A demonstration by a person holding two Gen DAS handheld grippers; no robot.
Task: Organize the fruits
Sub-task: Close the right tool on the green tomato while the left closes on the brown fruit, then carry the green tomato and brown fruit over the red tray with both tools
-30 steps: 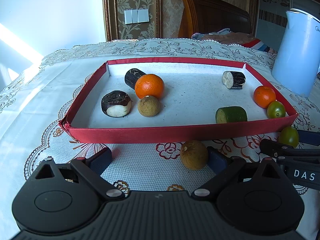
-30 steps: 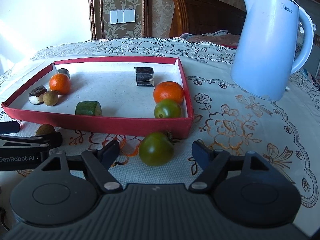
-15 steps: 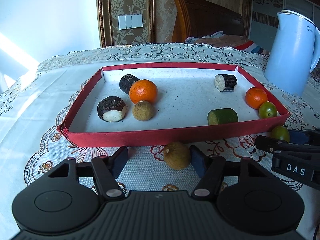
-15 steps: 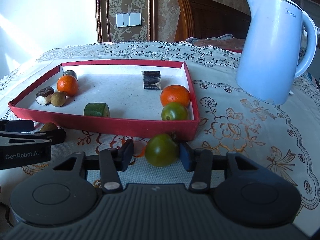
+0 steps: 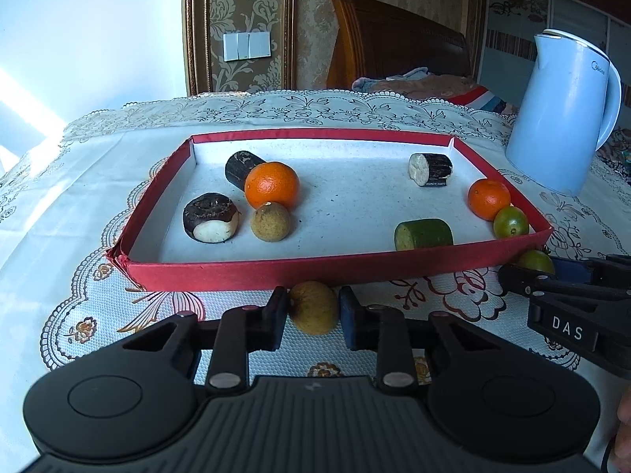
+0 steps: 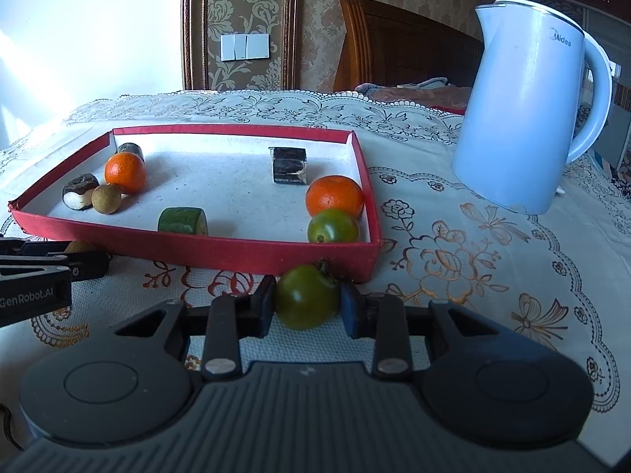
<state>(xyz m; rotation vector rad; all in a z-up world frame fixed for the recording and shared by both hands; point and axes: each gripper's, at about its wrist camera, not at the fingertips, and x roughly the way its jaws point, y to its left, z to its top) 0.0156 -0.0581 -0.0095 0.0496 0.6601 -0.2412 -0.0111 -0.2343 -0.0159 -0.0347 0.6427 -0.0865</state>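
Now the left gripper (image 5: 312,311) is closed on a longan (image 5: 313,307), and the right gripper (image 6: 307,302) is closed on a green tomato (image 6: 307,302), both before the tray (image 5: 315,270).

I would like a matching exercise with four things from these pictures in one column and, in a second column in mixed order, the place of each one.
Things:
1. green tomato
2. brown round fruit
3. cucumber piece
4. blue kettle

Places:
A. inside the red tray, near its front wall
B. between the right gripper's fingers
C. on the tablecloth, right of the tray
D. between the left gripper's fingers

Pairs: 1-B, 2-D, 3-A, 4-C
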